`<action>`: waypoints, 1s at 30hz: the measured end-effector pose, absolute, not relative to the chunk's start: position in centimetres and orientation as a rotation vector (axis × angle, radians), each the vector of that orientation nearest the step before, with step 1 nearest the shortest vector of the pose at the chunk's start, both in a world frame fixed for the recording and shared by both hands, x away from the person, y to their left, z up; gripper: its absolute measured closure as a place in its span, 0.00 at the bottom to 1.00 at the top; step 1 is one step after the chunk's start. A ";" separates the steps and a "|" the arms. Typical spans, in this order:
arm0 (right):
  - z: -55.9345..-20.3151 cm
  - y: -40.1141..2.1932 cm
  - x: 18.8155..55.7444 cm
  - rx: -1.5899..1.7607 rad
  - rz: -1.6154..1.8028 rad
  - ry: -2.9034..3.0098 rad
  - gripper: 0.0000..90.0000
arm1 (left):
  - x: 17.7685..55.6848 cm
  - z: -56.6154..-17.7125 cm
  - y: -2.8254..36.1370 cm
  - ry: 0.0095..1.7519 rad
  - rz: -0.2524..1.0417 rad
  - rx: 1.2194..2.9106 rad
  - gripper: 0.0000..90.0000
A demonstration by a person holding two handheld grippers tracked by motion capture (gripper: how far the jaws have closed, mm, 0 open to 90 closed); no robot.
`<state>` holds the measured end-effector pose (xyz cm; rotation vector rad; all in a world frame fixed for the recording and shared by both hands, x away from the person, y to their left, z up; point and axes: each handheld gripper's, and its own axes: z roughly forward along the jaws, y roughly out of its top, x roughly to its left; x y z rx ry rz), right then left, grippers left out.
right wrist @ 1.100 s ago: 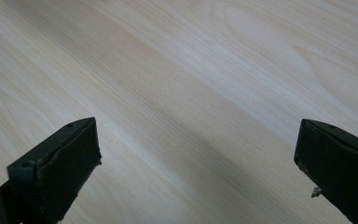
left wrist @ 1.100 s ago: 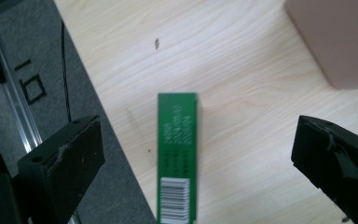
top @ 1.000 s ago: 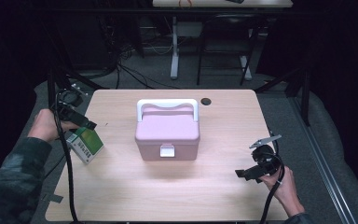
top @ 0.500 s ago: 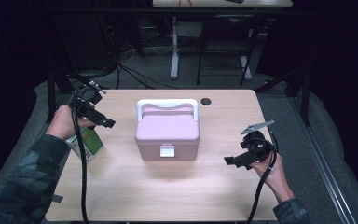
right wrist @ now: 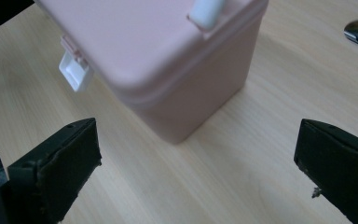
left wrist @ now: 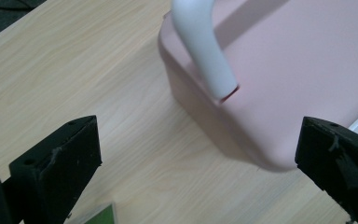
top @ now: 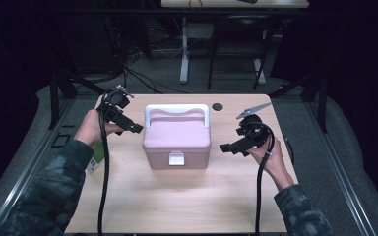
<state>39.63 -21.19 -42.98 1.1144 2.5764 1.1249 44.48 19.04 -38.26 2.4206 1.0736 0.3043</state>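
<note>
I have the pink box (top: 177, 139) sitting at the centre of the worktop (top: 177, 201), lid down, its white handle (top: 176, 110) standing upright over the lid and its white latch (top: 176, 159) facing six o'clock. My left gripper (top: 134, 129) hangs at nine o'clock of the box, just beside its upper left corner and above the wood, with the hand (top: 92, 129) wrapped round the grip and the forearm coming in from seven o'clock. Its fingers (left wrist: 58, 161) stand wide apart and hold nothing; in the left gripper view, the box corner and the foot of the handle (left wrist: 200, 44) lie between them, farther off. My right gripper (top: 228, 147) hovers at three o'clock of the box, near its right wall but apart from it, wrist bent inward so that the tips point at nine o'clock. Its fingers (right wrist: 58, 161) also gape empty, and the right gripper view looks past them at the box's side (right wrist: 177, 70) and latch (right wrist: 76, 71). A green-faced packet (top: 97, 154) lies at the worktop's left edge, partly under my left forearm. A dark round cable hole (top: 218, 106) sits at one o'clock of the box.
</note>
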 end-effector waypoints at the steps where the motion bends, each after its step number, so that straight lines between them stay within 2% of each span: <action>1: -42.8 -20.9 39.9 1.111 1.127 2.576 0.00 | 44.7 -38.4 18.6 1.064 0.296 2.421 0.00; 4: -42.0 -19.5 41.2 1.086 1.152 2.575 0.00 | 45.4 -38.9 17.7 1.031 0.267 2.418 0.07; 7: -41.6 -18.2 42.4 1.084 1.128 2.571 0.06 | 46.1 -39.5 17.0 1.035 0.238 2.418 0.13; 9: -41.2 -17.2 43.2 1.070 1.137 2.565 0.15 | 46.5 -40.0 16.7 1.039 0.224 2.423 0.17; 11: -41.2 -16.5 44.0 1.086 1.118 2.561 0.18 | 46.8 -40.5 16.6 1.046 0.206 2.405 0.18; 13: -41.3 -16.0 44.5 1.104 1.132 2.540 0.31 | 47.0 -40.8 16.5 1.043 0.182 2.393 0.23; 19: -42.3 -15.1 45.8 1.177 1.090 2.500 0.48 | 47.4 -41.5 16.2 1.041 0.123 2.335 0.37; 24: -42.6 -15.2 45.8 1.201 1.132 2.480 0.66 | 47.2 -41.5 16.5 1.061 0.160 2.294 0.47; 30: -42.4 -15.0 45.2 1.174 1.134 2.438 0.74 | 46.1 -41.4 16.9 1.080 0.211 2.253 0.64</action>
